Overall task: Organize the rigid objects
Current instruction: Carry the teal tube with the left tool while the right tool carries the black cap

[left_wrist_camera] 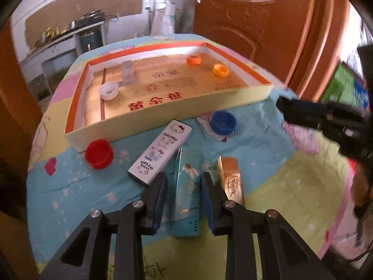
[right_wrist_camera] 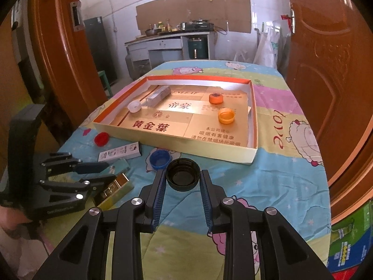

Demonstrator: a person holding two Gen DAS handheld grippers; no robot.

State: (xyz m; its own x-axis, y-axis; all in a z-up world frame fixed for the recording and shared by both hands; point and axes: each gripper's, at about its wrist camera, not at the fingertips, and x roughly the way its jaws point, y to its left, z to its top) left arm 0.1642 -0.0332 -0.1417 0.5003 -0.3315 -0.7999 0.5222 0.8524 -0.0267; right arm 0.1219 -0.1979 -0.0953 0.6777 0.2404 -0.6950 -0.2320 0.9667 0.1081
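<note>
My left gripper point(left_wrist_camera: 184, 182) is open, its pads on either side of a teal box point(left_wrist_camera: 187, 191) lying on the cloth; whether they touch it I cannot tell. A Hello Kitty box point(left_wrist_camera: 160, 151) lies to its left and a gold box point(left_wrist_camera: 230, 179) to its right. My right gripper point(right_wrist_camera: 183, 182) is shut on a black cap point(right_wrist_camera: 183, 175), held above the cloth. A blue cap point(right_wrist_camera: 159, 159) and a red cap point(right_wrist_camera: 101, 138) lie in front of the shallow tray point(right_wrist_camera: 174, 143), which holds a white cap point(right_wrist_camera: 134, 106), two orange caps point(right_wrist_camera: 226, 115) and a clear box point(right_wrist_camera: 158, 95).
The table has a cartoon cloth point(right_wrist_camera: 268, 175). Brown doors point(right_wrist_camera: 326, 70) stand close on both sides. A kitchen counter point(right_wrist_camera: 167, 39) is behind the table. A green and blue carton point(right_wrist_camera: 349, 245) sits on the floor at the right.
</note>
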